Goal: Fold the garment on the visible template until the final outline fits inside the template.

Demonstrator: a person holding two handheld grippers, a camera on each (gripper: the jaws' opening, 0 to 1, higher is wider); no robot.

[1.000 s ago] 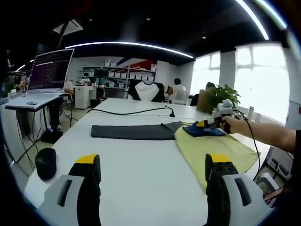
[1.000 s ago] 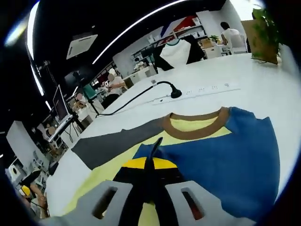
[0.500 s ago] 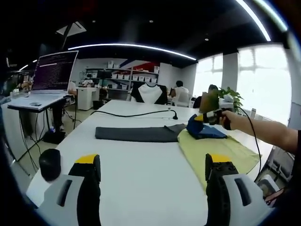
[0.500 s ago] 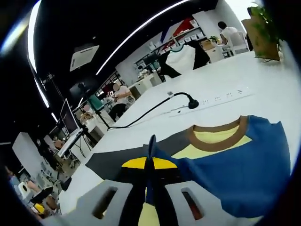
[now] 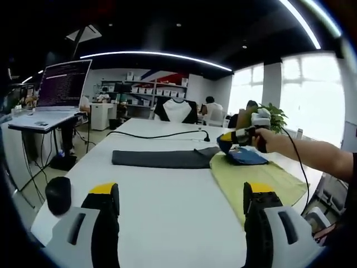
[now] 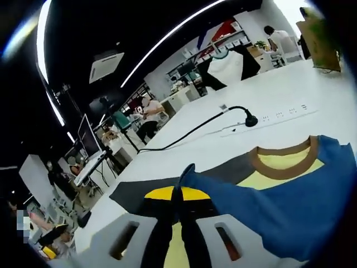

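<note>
A black mouse sits near the white surface edge; a black cable and potted plant lie farther back.

Nothing can be read: the laptop screen in the left gripper view carries lines of text, but they are too small to make out.

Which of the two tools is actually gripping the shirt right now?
The right tool: its jaws are shut on the blue shirt edge. The left tool hangs open above bare table.
</note>
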